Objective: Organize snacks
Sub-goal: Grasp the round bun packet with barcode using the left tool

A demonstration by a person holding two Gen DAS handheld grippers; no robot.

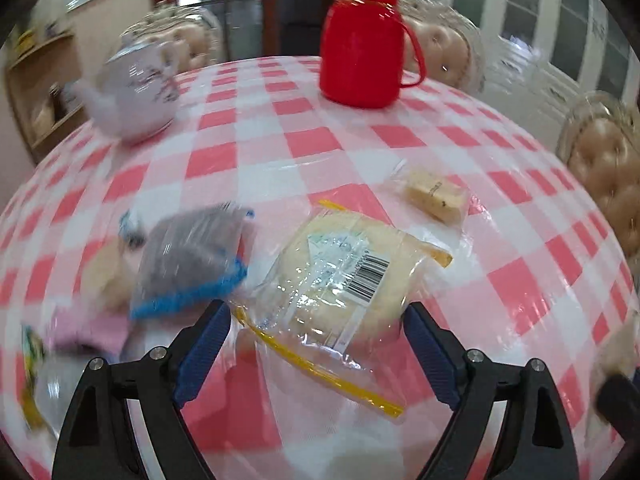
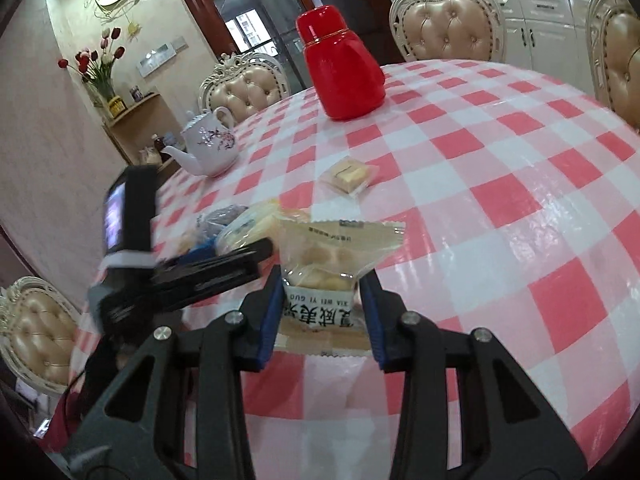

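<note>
The right gripper (image 2: 322, 308) is pinching a crinkly snack packet (image 2: 326, 276) printed "XIA WEI YI GUO", its big characters showing upside down. The left gripper (image 1: 318, 344) is standing spread around a clear zip bag (image 1: 332, 288) with a barcode label, lying on the glossy checked tablecloth (image 1: 520, 280). Blurred wrappers (image 1: 188, 256) are lying just beside it.

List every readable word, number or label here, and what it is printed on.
"XIA WEI YI GUO": snack packet in the right gripper, seen upside down.
Chinese characters beside it: too distorted to read.
Barcode label on the clear bread bag: digits blurred.
Small cake wrapper: print too small.
</note>
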